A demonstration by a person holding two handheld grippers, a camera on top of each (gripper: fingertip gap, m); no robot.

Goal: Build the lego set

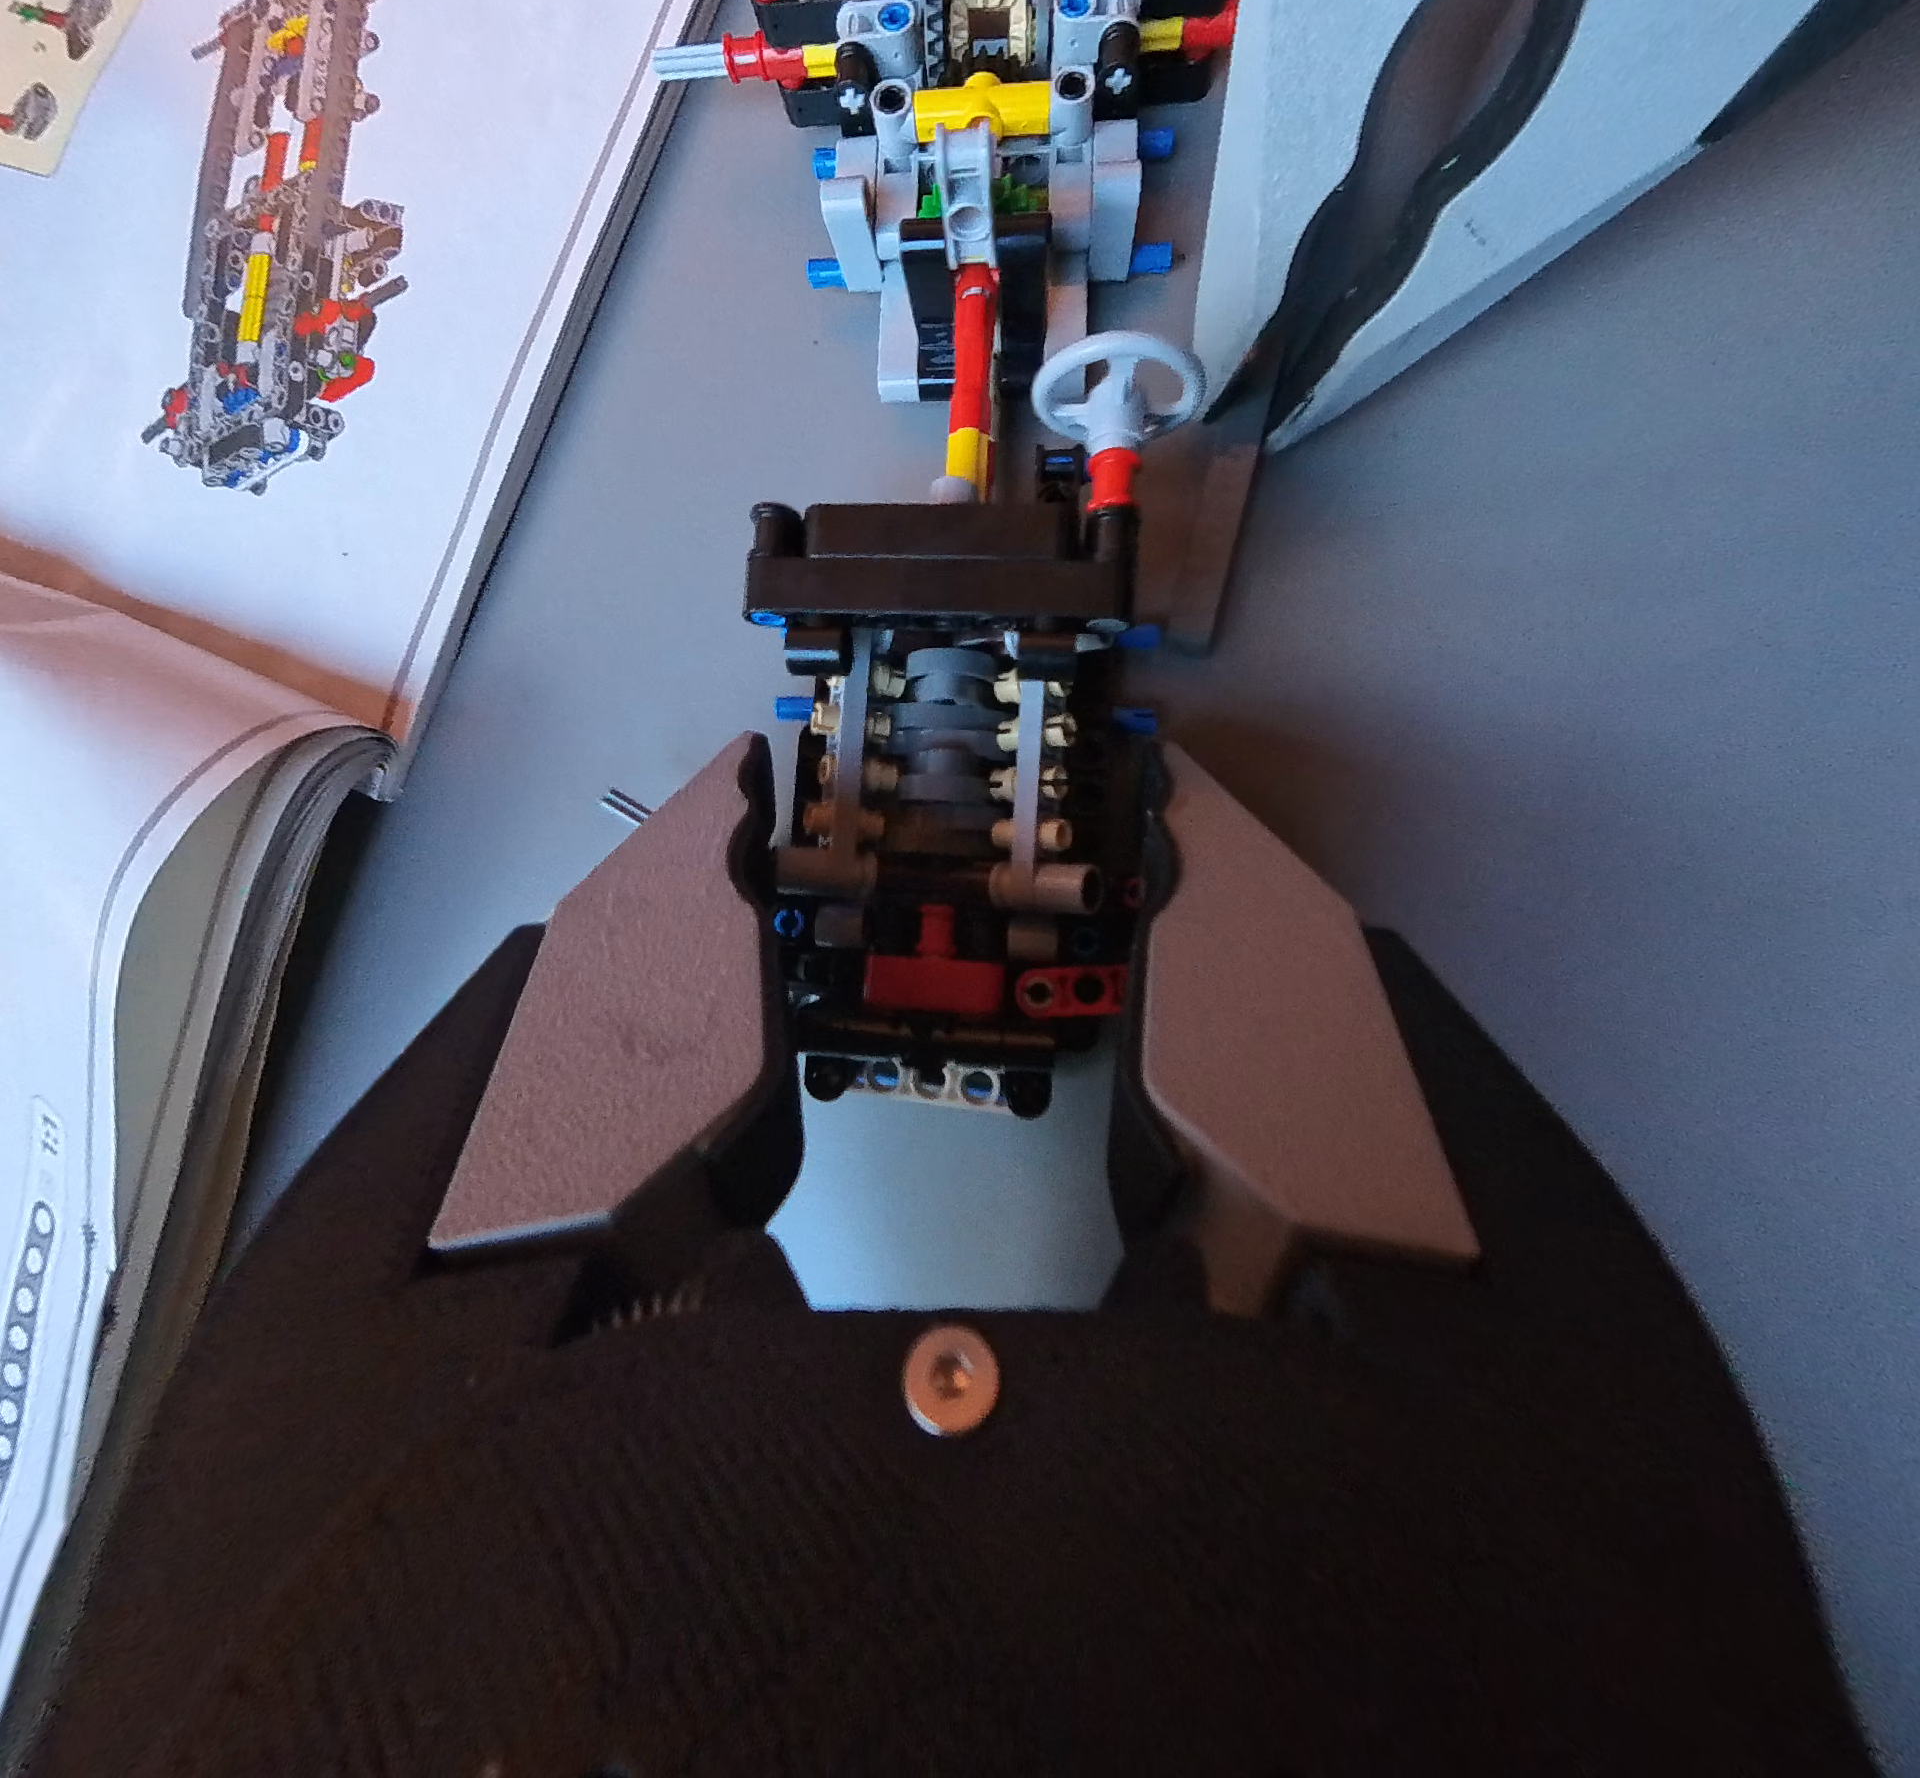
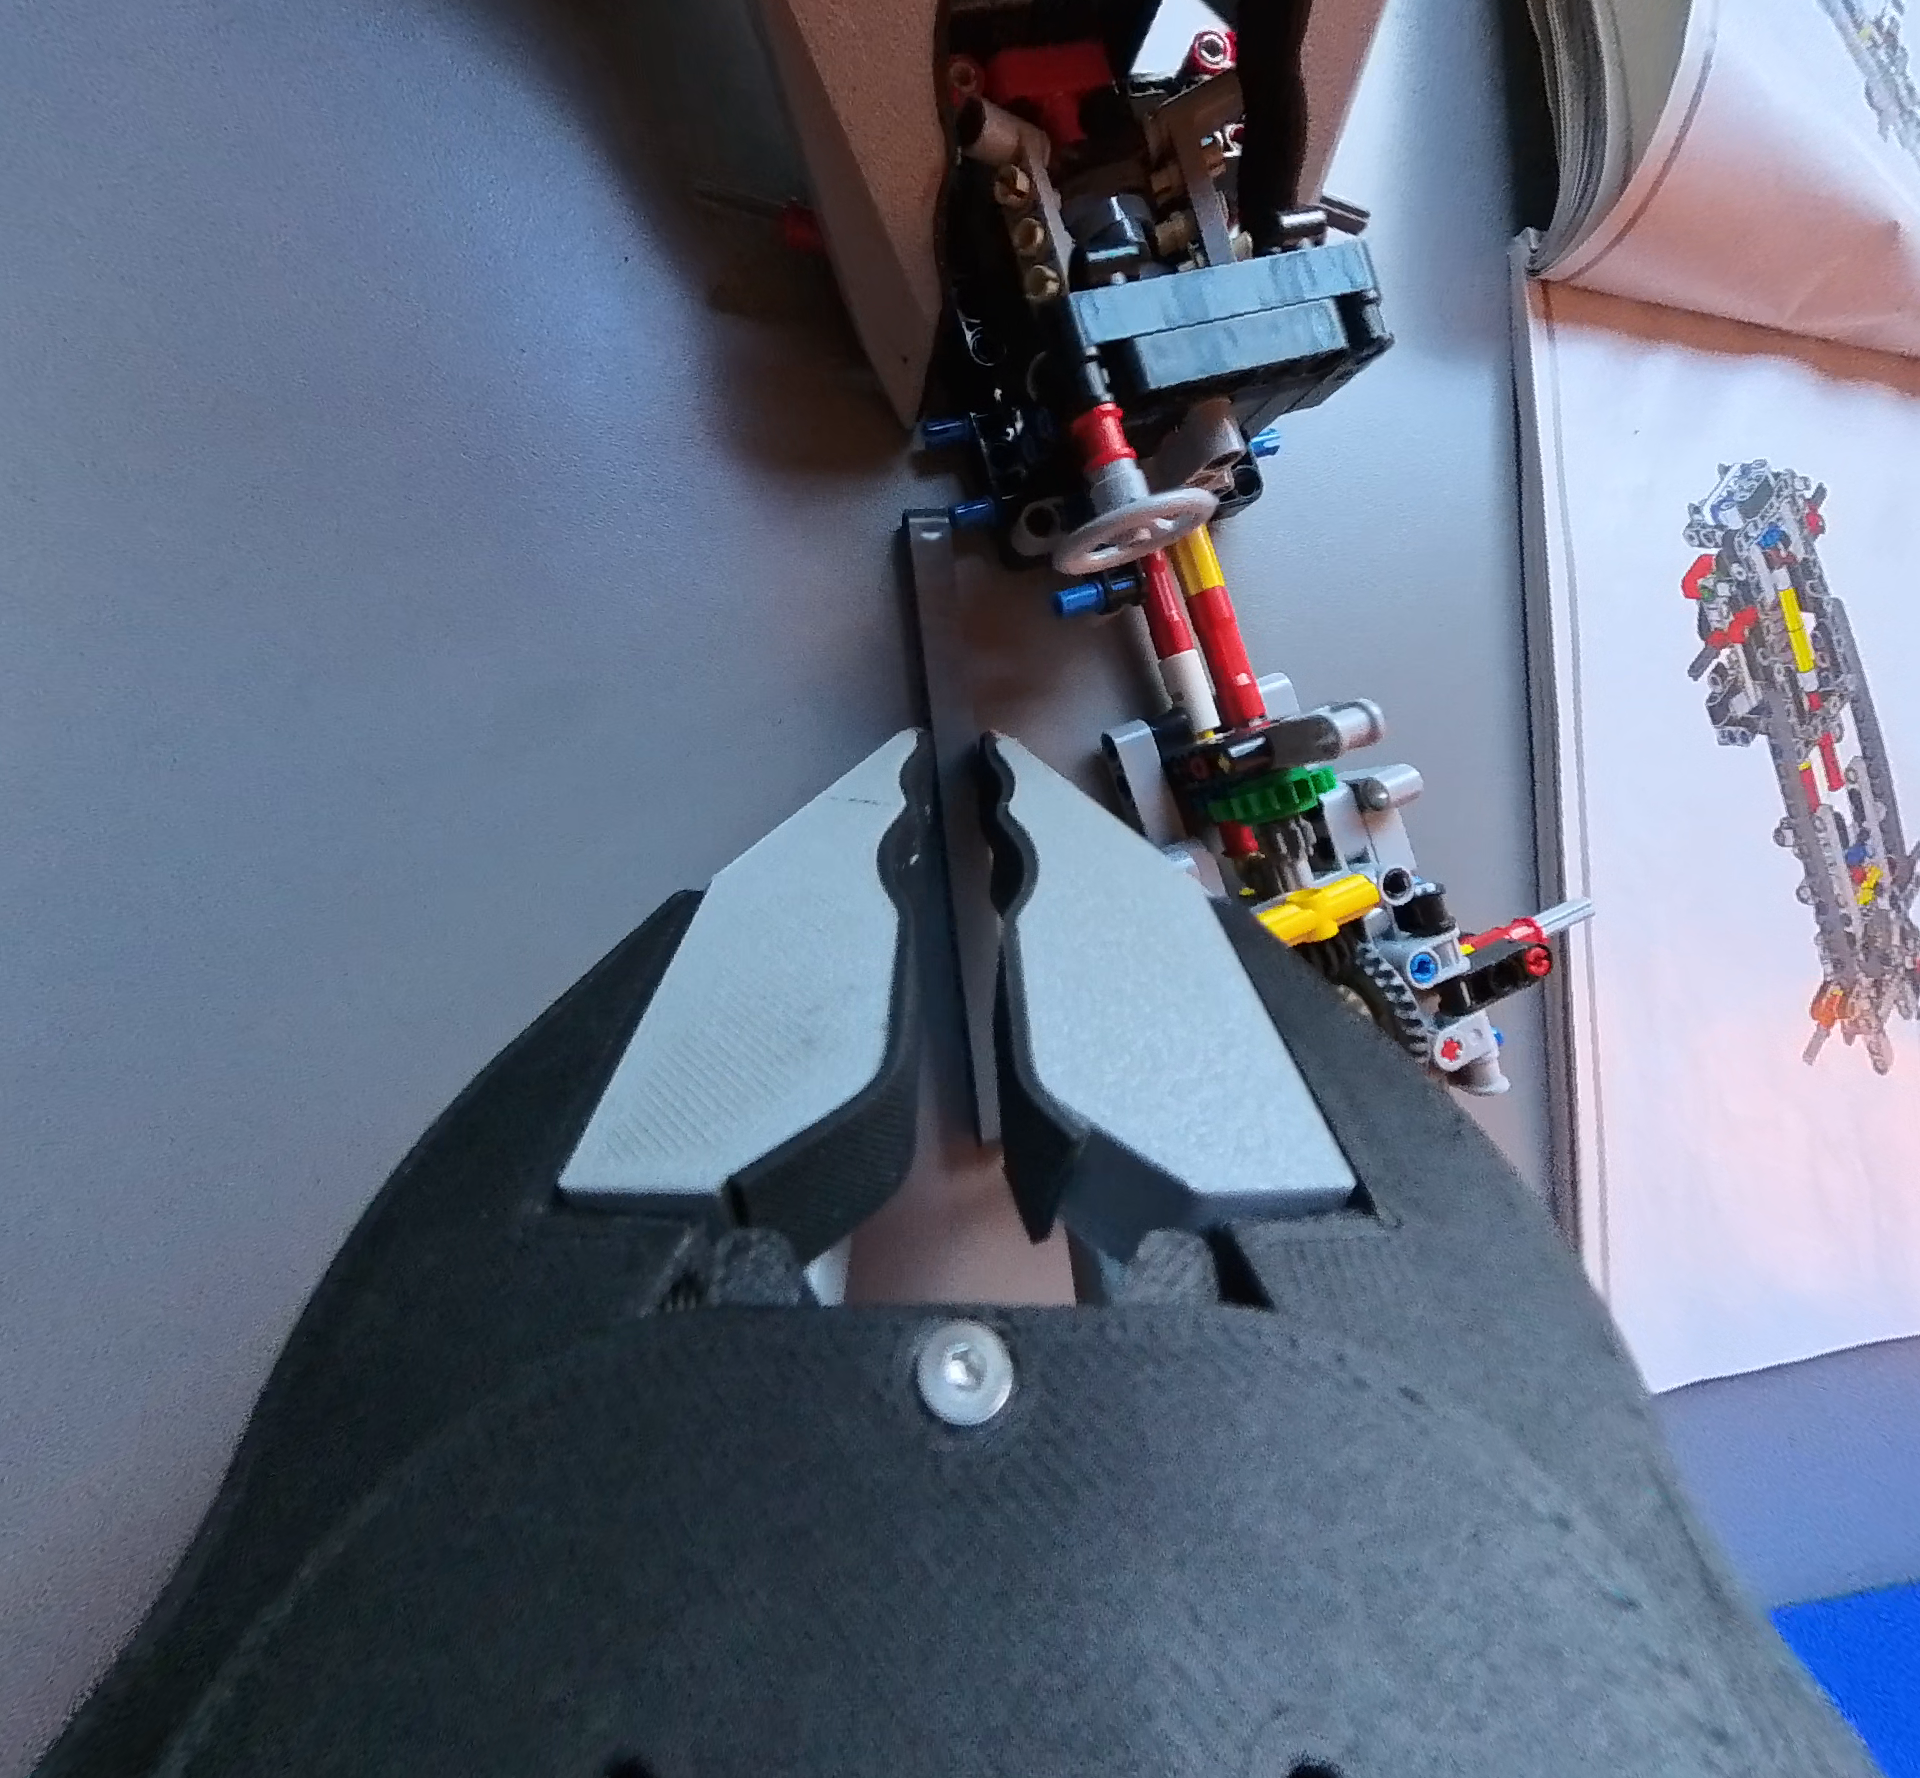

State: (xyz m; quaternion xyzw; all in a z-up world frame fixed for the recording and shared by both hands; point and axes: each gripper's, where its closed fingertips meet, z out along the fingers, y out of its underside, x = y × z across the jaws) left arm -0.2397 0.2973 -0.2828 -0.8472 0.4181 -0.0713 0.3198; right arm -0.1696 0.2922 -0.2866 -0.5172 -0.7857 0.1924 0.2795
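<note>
A long toy-brick car chassis [image 1: 977,170] lies on the grey table [image 1: 1558,793], with a grey steering wheel [image 1: 1117,378] near its middle. My left gripper [image 1: 961,746] straddles the black engine end of the chassis, with its pads against both sides. The right wrist view shows its fingers [image 2: 862,222] on that same end of the chassis [image 2: 1226,357]. My right gripper [image 2: 951,739] is shut on a thin grey flat plate [image 2: 940,648], held on edge just beside the chassis. That plate [image 1: 1231,533] and the right gripper's white finger [image 1: 1351,170] also show in the left wrist view.
An open instruction booklet [image 1: 312,274] lies along the other side of the chassis and also shows in the right wrist view [image 2: 1714,1001]. A blue object [image 2: 1860,1666] sits at the lower right corner. My right fingertips sit around 8 cm from my left ones.
</note>
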